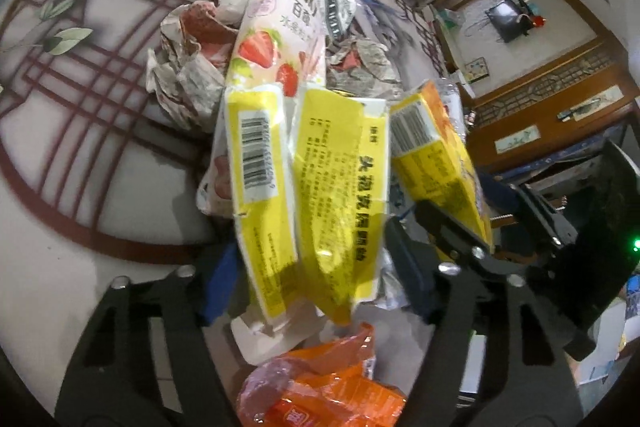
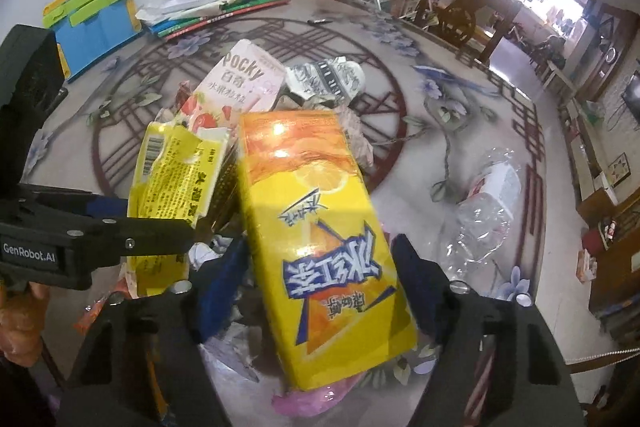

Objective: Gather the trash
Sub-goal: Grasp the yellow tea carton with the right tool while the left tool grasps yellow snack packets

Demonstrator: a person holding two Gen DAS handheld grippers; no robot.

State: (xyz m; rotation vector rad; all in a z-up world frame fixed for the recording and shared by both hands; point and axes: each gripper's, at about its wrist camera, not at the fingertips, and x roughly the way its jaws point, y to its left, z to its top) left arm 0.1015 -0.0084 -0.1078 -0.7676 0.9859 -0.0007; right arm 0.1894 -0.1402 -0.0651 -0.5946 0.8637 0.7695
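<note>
A heap of trash lies on the patterned table (image 1: 60, 155). My left gripper (image 1: 320, 271) is shut on a crumpled yellow wrapper (image 1: 332, 179), with a blue pad touching each side of it. Behind the wrapper lie a pink Pocky box (image 1: 280, 27) and crumpled paper (image 1: 184, 67). My right gripper (image 2: 320, 275) is shut on a yellow and orange drink carton (image 2: 320, 227), which stands tilted between its pads. The carton (image 1: 436, 147) also shows in the left wrist view, just right of the wrapper. The left gripper's fingers (image 2: 160, 231) reach in from the left over the wrapper (image 2: 172, 179).
An orange wrapper (image 1: 332, 387) lies close under the left gripper. A crushed clear bottle (image 2: 488, 203) sits to the right of the carton and a pink wrapper (image 2: 304, 403) under it. A blue box (image 2: 96, 31) and stacked books (image 2: 224, 11) stand at the table's far side.
</note>
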